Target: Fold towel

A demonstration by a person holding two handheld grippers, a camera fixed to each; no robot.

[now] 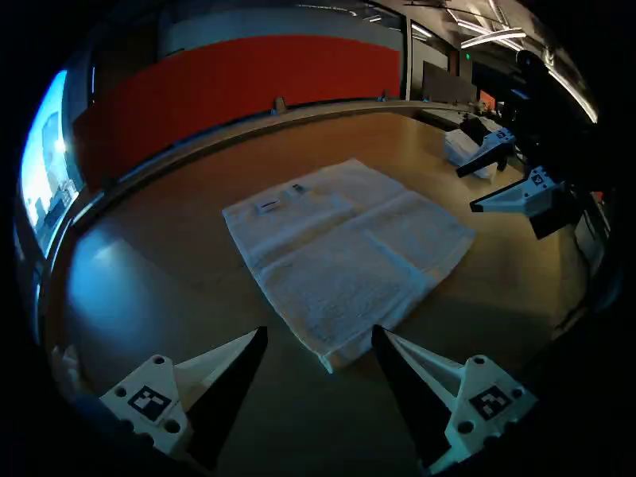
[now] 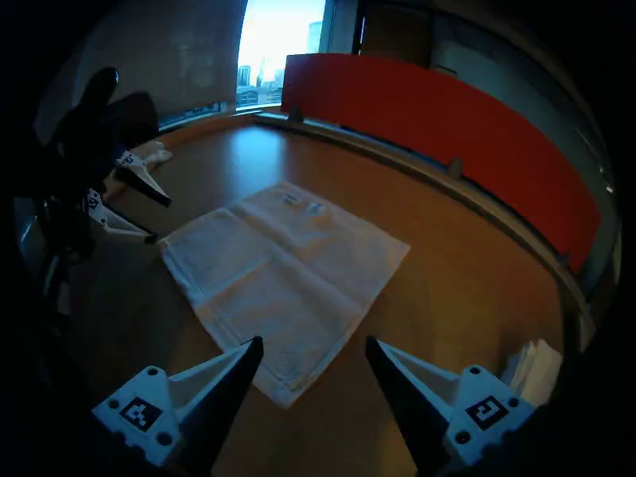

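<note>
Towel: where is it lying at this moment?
In the left gripper view the white towel lies flat on the wooden table, just ahead of the open left gripper.

The towel [image 2: 282, 270] lies spread flat on the table [image 2: 461, 294], with creases crossing it and two small tags [image 2: 306, 203] near its far edge. Its near corner sits between the wide-apart fingers of the right gripper [image 2: 312, 343]. At the towel's left corner is the left gripper [image 2: 161, 221], fingers apart, with the lower tip just at the cloth's edge. Beyond the towel runs a red panel [image 2: 445, 119], with a window [image 2: 278, 48] left of it. A stack of white cloths [image 2: 537, 370] lies well apart to the towel's right.
</note>
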